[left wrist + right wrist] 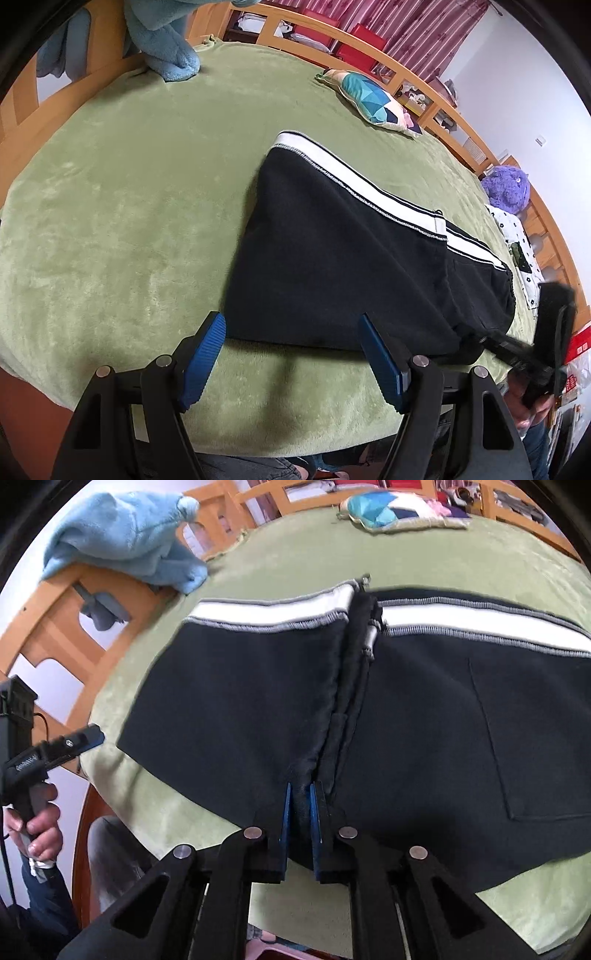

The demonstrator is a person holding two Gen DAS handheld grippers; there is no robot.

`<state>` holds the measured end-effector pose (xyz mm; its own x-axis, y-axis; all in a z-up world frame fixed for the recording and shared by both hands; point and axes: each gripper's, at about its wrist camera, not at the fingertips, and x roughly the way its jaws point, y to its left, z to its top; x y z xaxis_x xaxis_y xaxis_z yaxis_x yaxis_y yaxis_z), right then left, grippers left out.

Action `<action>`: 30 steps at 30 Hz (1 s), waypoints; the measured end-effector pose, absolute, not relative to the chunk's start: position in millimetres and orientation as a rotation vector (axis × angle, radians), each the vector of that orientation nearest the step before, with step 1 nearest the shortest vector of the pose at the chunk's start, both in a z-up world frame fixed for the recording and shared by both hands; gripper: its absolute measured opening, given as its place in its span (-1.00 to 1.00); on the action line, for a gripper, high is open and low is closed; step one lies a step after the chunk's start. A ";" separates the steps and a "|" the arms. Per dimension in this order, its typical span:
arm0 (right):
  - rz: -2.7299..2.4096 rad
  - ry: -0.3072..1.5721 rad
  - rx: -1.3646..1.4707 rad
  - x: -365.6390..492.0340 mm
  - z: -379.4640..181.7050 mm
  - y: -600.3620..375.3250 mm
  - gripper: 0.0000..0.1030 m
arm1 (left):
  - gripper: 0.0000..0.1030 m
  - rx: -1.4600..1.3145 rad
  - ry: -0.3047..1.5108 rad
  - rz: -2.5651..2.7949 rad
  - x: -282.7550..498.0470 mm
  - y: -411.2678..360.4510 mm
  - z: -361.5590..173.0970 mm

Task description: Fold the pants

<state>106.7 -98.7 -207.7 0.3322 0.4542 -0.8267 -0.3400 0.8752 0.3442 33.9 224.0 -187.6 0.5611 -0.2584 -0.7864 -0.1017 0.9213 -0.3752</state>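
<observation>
The black pants lie on the green bed; the right tongs clench their near fold, the left tongs stand released beside their edge.

Your left gripper had black arms, ribbed blue pads and silver pivot screws. Your right gripper matched it. Your legs wore dark blue jeans.

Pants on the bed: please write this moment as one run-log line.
pants: flat on green blanket | right hand-held gripper: shut on pants fold at near edge | left hand-held gripper: open, at near edge, not gripping
</observation>
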 end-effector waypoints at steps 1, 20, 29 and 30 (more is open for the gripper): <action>0.528 1.091 0.142 108.9 -200.2 -101.5 -0.65 | 0.42 -0.401 0.976 -0.091 34.2 223.7 -187.7; 0.497 1.049 0.276 234.8 -214.5 -103.6 -0.81 | 0.41 -0.463 0.958 -0.088 44.1 244.0 -211.2; 0.446 1.159 0.167 225.3 -231.1 -100.2 -0.32 | 0.42 -0.444 1.041 -0.074 63.5 234.7 -229.1; 0.455 1.152 0.203 217.8 -223.9 -106.3 -0.26 | 0.42 -0.450 1.049 -0.075 62.1 235.7 -232.9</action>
<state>217.8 -106.3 -223.9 0.3281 0.4469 -0.8322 -0.2426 0.8913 0.3830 62.1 235.7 -232.9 0.5044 -0.2707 -0.8199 -0.1519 0.9069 -0.3929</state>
